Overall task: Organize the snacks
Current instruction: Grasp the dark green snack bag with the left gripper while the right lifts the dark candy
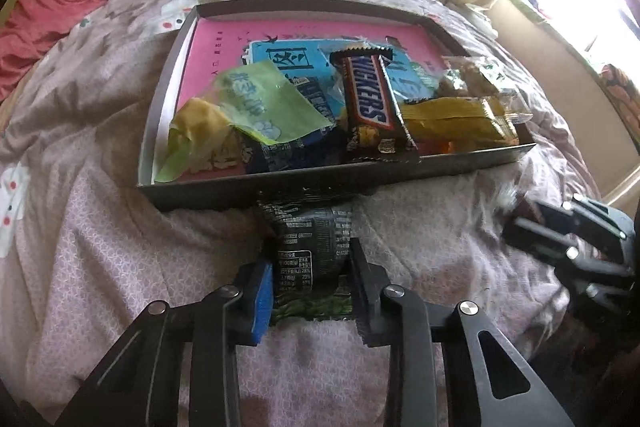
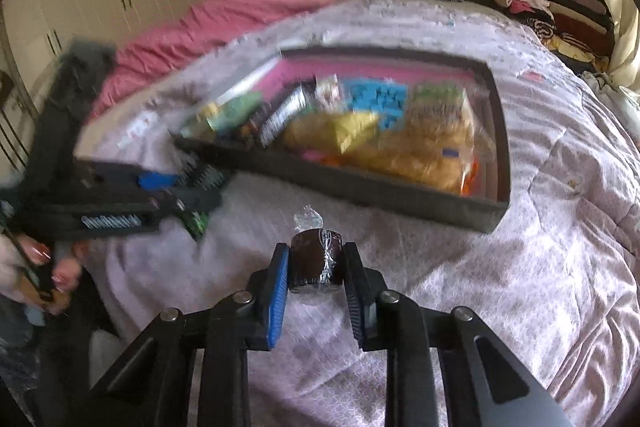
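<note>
On the lilac quilt (image 1: pixel 120 267) just in front of the grey tray (image 1: pixel 320 183) of snacks, the left gripper (image 1: pixel 310 283) is clamping a dark green packet (image 1: pixel 310 247), while the right gripper (image 2: pixel 316 273) is pinching a small brown wrapped cake (image 2: pixel 314 261).

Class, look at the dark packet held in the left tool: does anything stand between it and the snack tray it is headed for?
Only the tray's near wall. The dark packet in the left tool sits low against that wall, below the rim, so it would probably need lifting over. Nothing else visible blocks it.
</note>
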A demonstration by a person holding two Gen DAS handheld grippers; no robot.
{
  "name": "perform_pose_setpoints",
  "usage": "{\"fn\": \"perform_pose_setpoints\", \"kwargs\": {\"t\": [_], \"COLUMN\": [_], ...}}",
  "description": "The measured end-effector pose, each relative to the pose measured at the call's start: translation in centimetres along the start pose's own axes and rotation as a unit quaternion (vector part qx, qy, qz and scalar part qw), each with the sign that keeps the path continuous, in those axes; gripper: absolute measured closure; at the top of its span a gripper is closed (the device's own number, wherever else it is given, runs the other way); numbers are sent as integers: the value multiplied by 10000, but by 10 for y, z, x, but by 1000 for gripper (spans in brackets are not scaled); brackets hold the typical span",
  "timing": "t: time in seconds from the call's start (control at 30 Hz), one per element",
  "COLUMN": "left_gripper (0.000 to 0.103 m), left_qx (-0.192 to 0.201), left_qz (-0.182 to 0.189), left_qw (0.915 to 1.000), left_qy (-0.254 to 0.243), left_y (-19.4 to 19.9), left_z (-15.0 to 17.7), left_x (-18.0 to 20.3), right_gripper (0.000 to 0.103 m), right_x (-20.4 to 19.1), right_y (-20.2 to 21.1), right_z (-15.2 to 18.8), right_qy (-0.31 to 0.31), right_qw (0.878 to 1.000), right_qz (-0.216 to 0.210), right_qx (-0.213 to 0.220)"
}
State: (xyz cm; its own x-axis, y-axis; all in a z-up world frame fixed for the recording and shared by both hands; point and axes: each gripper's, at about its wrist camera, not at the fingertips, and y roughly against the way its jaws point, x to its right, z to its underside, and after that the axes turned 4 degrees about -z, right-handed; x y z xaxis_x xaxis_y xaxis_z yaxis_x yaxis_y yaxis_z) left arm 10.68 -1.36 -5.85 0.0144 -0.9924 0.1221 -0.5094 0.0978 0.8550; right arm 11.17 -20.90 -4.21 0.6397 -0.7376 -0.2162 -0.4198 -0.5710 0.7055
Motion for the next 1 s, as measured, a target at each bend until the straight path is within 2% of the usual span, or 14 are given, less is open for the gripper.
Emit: {"fn": "perform_pose_setpoints", "kwargs": {"t": [0.17, 0.23, 0.43, 0.7, 1.0], "left_gripper": [71, 71, 71, 71, 71], "left_qx": [276, 502, 887, 1043, 932], "left_qz": [228, 253, 189, 82, -101], "left_qw": [9992, 9983, 9955, 9938, 9947], "left_qy": [161, 183, 285, 384, 420], "left_y": [29, 46, 69, 64, 33], "left_z": [-3, -6, -21, -48, -57], "left_x": [-6, -8, -14, -18, -13], "right_gripper": [76, 76, 76, 76, 76], "right_x": [7, 12, 30, 61, 72], "right_y": [24, 33, 55, 63, 57], "right_z": [-9, -12, -22, -27, -27], "right_qy": [-189, -293, -623, -1074, -1172], "right_qw": [9978, 9958, 9884, 9812, 9798], "right_qz": [-226, -262, 34, 677, 1039], "right_qx": [587, 826, 1387, 1452, 1241]}}
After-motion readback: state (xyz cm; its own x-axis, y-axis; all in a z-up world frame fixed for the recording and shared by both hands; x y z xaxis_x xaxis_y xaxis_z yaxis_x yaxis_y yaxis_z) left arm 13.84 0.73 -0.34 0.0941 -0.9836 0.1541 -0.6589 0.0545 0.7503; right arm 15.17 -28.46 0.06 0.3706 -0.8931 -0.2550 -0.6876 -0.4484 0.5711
